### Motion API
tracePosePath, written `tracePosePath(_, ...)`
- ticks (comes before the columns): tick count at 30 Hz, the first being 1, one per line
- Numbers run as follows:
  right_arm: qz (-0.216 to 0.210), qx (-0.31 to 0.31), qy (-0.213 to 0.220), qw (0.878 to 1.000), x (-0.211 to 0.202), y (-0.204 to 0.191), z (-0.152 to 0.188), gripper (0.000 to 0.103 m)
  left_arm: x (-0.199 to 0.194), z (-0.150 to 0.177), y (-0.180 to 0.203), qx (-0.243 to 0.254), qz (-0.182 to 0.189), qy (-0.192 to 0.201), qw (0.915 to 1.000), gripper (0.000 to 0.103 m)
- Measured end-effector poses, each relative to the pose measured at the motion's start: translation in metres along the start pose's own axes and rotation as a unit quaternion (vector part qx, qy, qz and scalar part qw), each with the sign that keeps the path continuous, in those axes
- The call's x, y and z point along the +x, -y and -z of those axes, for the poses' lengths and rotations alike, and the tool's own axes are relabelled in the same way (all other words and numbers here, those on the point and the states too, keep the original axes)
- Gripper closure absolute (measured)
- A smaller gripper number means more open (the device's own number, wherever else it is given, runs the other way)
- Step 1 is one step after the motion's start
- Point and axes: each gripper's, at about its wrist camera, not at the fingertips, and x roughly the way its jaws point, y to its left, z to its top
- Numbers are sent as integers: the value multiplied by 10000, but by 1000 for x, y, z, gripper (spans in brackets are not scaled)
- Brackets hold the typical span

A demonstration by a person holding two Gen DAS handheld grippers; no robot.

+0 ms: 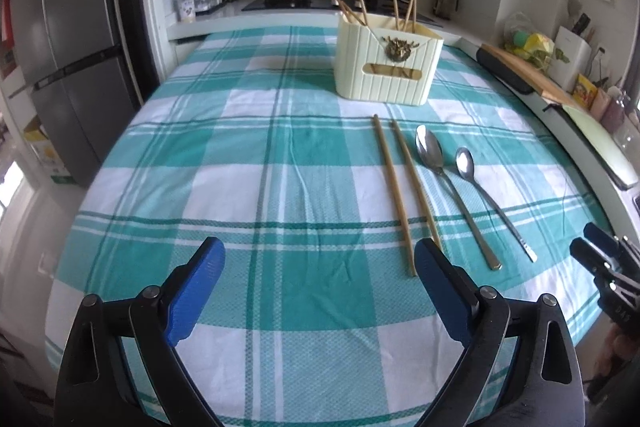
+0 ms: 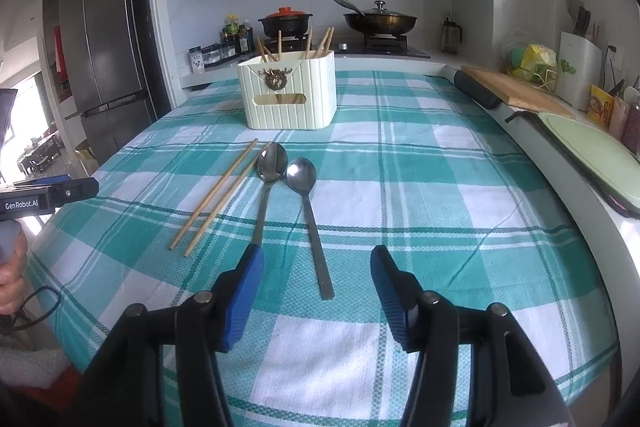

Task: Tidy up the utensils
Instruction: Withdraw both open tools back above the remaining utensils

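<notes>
Two wooden chopsticks (image 1: 404,183) (image 2: 218,197) and two steel spoons lie side by side on the teal checked tablecloth (image 1: 248,163) (image 2: 420,187). The larger spoon (image 1: 452,187) (image 2: 266,187) lies next to the chopsticks, the smaller spoon (image 1: 486,195) (image 2: 310,215) to its right. Behind them stands a cream utensil holder (image 1: 386,61) (image 2: 290,95) with several chopsticks upright in it. My left gripper (image 1: 320,259) is open above the cloth, its right finger near the chopsticks' near ends. My right gripper (image 2: 318,267) is open, with the smaller spoon's handle end lying between its fingers, untouched.
A counter runs along the right with a wooden cutting board (image 2: 516,89), a green board (image 2: 588,155) and jars. At the back are a stove with a black pot (image 2: 286,21) and a pan (image 2: 380,19). A tall fridge (image 2: 104,39) stands left.
</notes>
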Motion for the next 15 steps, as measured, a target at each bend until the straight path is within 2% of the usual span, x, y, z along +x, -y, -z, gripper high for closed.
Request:
tracePosePath(4,-90,-5,-247,9997,17,2,-6,46,25,-12,10,205,152,-188,9995,7)
tracePosePath(10,-296,-165,-604,9976,53,3,-33,46,69,-45,29,444,303,-361,9979,7)
tracePosePath(15,-431,-388,-901,9942,87,-5,-42,47,113,-58,40,593,107,-574,9965,7)
